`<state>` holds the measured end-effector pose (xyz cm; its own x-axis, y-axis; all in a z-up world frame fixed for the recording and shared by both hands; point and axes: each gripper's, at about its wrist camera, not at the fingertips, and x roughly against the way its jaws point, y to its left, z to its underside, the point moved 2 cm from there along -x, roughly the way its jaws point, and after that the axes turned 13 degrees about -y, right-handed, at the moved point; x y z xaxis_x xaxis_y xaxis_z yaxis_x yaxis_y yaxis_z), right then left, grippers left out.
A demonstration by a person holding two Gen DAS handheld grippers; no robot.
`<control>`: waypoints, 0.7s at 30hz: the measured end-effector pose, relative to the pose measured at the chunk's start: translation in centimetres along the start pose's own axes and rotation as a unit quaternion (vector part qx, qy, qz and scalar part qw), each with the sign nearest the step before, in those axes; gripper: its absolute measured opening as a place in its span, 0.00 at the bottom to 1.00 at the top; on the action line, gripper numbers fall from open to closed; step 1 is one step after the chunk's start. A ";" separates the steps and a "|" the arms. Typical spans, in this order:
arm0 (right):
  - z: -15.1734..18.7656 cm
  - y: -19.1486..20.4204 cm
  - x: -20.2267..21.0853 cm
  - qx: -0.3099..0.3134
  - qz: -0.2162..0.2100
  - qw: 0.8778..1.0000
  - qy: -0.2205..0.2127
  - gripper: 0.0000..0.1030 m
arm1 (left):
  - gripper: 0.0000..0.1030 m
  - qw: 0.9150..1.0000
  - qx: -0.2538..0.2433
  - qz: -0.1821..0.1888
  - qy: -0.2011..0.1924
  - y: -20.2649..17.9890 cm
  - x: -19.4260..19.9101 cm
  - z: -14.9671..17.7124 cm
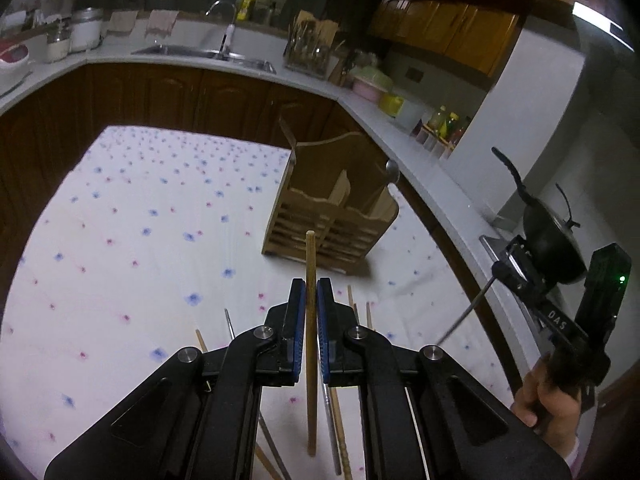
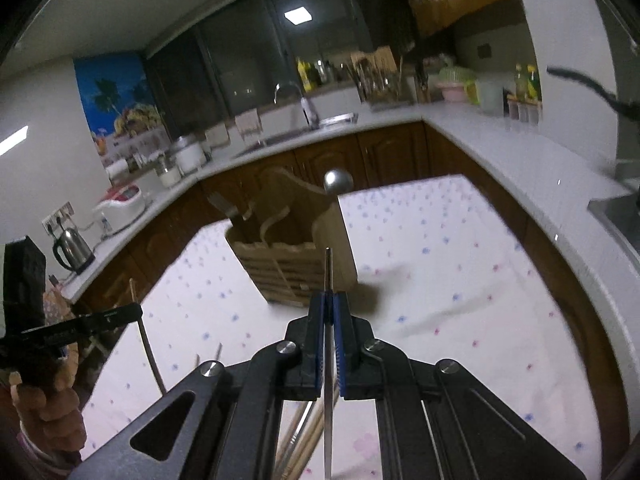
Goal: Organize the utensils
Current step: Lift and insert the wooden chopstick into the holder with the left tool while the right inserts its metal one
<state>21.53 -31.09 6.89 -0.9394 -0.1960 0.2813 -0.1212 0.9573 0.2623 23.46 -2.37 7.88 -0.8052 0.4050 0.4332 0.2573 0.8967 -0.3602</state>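
Left wrist view: the left gripper (image 1: 311, 300) is closed on a wooden chopstick (image 1: 311, 340), its blue pads pressing the stick from both sides while the stick's tip stands out ahead of them. Below lies a table under a white cloth (image 1: 132, 240) printed with small blue and pink flowers; more loose utensils (image 1: 340, 432) lie on it near the lower edge, partly hidden by the gripper body. A slatted wooden utensil holder (image 1: 332, 220) stands on the cloth ahead, with a spoon (image 1: 393, 172) upright at its right end. Beyond runs a pale L-shaped counter (image 1: 420, 168) over dark wooden cabinets, with a sink (image 1: 208, 54) and tap. At the right edge a hand (image 1: 548, 400) carries the right gripper (image 1: 505, 273), which clamps a thin metal chopstick (image 1: 464, 316). Right wrist view: the right gripper (image 2: 329, 308) is closed on the metal chopstick (image 2: 328, 360), and the utensil holder (image 2: 292, 264) stands just beyond on the flowered cloth (image 2: 460, 280), the spoon's (image 2: 338, 181) bowl rising above it. An electric kettle (image 2: 74, 249) and a rice cooker (image 2: 120, 202) sit on the counter (image 2: 480, 148) at left; dark windows and a ceiling light fill the background. The other hand (image 2: 52, 404) shows at the left edge.
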 end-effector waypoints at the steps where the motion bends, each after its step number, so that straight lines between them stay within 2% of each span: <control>1: -0.2 0.1 0.2 0.001 0.000 1.000 -0.005 0.04 | 0.05 1.000 -0.001 0.000 -0.003 0.0 0.2 -0.2; 8: -1.7 0.6 0.7 -0.003 -0.003 1.000 -0.030 0.04 | 0.05 1.000 -0.002 -0.004 -0.014 0.1 0.8 -0.6; 21: -1.6 0.8 0.8 -0.004 -0.006 1.000 -0.029 0.04 | 0.05 1.000 -0.001 -0.009 -0.025 0.3 1.2 -1.1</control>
<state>21.19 -30.81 8.79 -0.9549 -0.1944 0.2246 -0.1302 0.9535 0.2718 23.22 -1.39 9.20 -0.8354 0.3799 0.3972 0.2444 0.9040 -0.3507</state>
